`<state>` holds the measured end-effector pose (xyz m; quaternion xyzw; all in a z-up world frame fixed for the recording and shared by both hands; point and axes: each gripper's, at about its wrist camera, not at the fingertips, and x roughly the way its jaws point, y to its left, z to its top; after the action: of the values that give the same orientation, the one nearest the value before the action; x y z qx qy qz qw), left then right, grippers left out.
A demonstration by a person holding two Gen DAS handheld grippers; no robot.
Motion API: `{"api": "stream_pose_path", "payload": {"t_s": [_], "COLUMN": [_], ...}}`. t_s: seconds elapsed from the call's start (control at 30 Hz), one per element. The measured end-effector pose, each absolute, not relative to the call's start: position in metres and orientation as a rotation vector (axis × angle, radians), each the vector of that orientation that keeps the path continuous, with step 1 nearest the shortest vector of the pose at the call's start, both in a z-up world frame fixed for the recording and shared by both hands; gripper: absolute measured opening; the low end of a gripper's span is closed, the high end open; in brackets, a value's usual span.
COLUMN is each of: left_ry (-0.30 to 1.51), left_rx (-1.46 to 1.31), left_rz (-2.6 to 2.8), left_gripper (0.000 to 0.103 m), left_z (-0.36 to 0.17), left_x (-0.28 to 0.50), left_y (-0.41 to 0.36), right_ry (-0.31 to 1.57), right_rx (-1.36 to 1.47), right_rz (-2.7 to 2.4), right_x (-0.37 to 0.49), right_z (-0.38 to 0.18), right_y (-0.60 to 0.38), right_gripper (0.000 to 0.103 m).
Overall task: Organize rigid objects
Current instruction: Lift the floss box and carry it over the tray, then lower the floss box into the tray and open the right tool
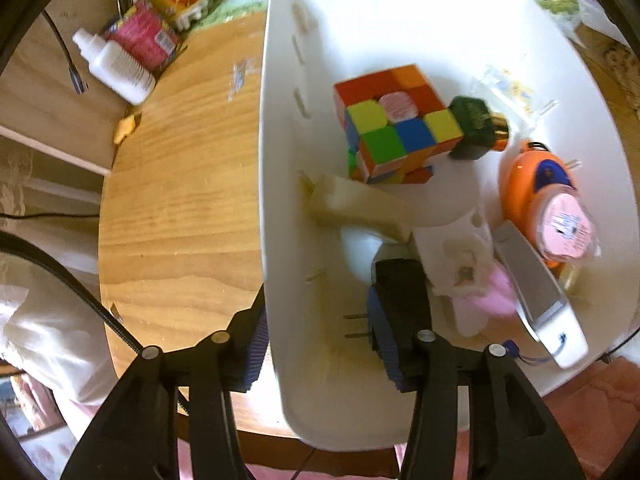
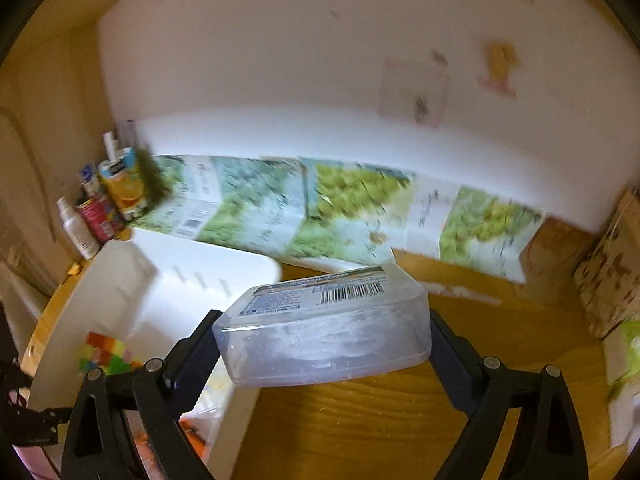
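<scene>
The right hand-held gripper (image 2: 322, 344) clamps a blurred clear plastic box (image 2: 324, 328) beside the white bin (image 2: 132, 276); the left hand-held gripper (image 1: 320, 336), half-open, straddles its wall.

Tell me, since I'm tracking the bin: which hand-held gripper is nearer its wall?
Left: it straddles the bin wall. Right holds a clear box above the table.

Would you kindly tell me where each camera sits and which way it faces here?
Left wrist: sits on the left tongs, looking straight down at the white bin holding a colour cube; the open fingers straddle the bin wall.
Right wrist: sits on the right tongs, angled down across the wooden table toward the wall, gripping a clear plastic box.
Shared: bin, cube, table.
</scene>
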<state>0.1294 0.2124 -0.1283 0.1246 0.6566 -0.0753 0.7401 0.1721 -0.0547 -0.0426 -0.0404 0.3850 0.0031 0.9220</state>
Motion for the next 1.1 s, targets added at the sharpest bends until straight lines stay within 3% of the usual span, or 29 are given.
{"api": "stream_pose_path", "payload": {"t_s": [0.3,0.53,0.67,1.1], "left_ry": [1.308,1.191,1.116,1.075], "left_rx": [0.196,-0.014,-0.07,-0.185], "left_rz": [-0.214,-0.187,-0.184,-0.162], "left_gripper": [0.059,0.063,0.066,0.077], "left_z": [-0.092,-0.066,-0.048,-0.017], "left_x": [0.11,0.114,0.105,0.061], "left_y": [0.234,0.257,0.253,0.195], "right_ry": [0.763,0.876,0.947,1.071], "right_rx": [-0.103,0.072,0.181,0.269], "right_rz": [0.089,0.185,0.198,0.045], "right_x": [0.128,0.101,0.085,0.012], "right_z": [-0.025,-0.043,-0.056,-0.054], "right_y": [0.011,0.036,0.032,-0.041], "right_gripper": [0.096,0.098,0.103,0.103]}}
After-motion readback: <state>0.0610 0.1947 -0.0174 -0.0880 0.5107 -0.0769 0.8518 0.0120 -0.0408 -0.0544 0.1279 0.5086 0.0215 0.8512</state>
